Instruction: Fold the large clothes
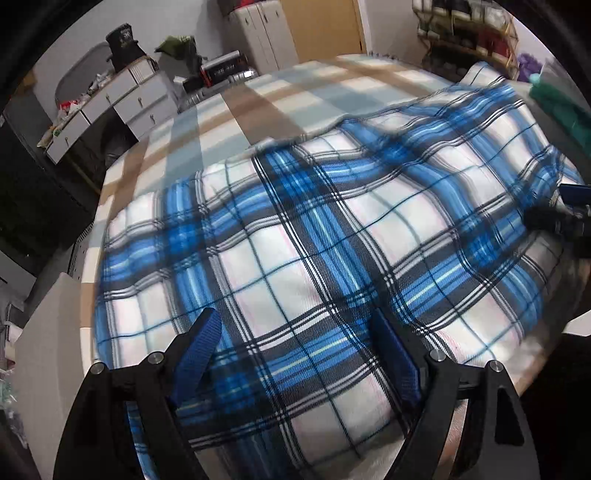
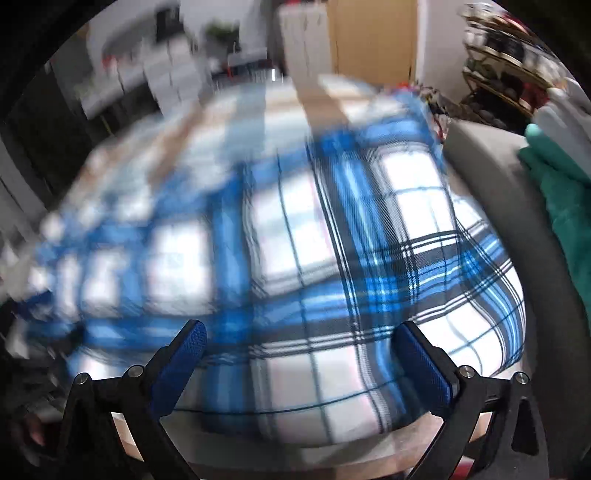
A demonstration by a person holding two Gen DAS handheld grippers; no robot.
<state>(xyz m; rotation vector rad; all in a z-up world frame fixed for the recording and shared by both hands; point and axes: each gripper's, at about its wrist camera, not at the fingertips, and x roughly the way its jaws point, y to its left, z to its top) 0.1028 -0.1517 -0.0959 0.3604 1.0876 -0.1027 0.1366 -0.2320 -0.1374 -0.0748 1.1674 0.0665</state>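
Observation:
A large blue, white and black plaid cloth [image 1: 314,236] lies spread over the near half of a bed, with wrinkles. It also fills the right wrist view [image 2: 295,240], which is blurred. My left gripper [image 1: 295,328] is open just above the cloth's near part, holding nothing. My right gripper [image 2: 299,339] is open above the cloth's near edge, empty. The right gripper also shows at the right edge of the left wrist view [image 1: 569,210], low by the cloth's right side.
The bed carries a beige, white and pale blue checked cover [image 1: 258,99]. A dresser with white drawers [image 1: 110,107] stands at the far left. A wooden door [image 1: 321,26] and shelves [image 1: 469,33] are behind. Green folded fabric [image 2: 561,199] lies at the right.

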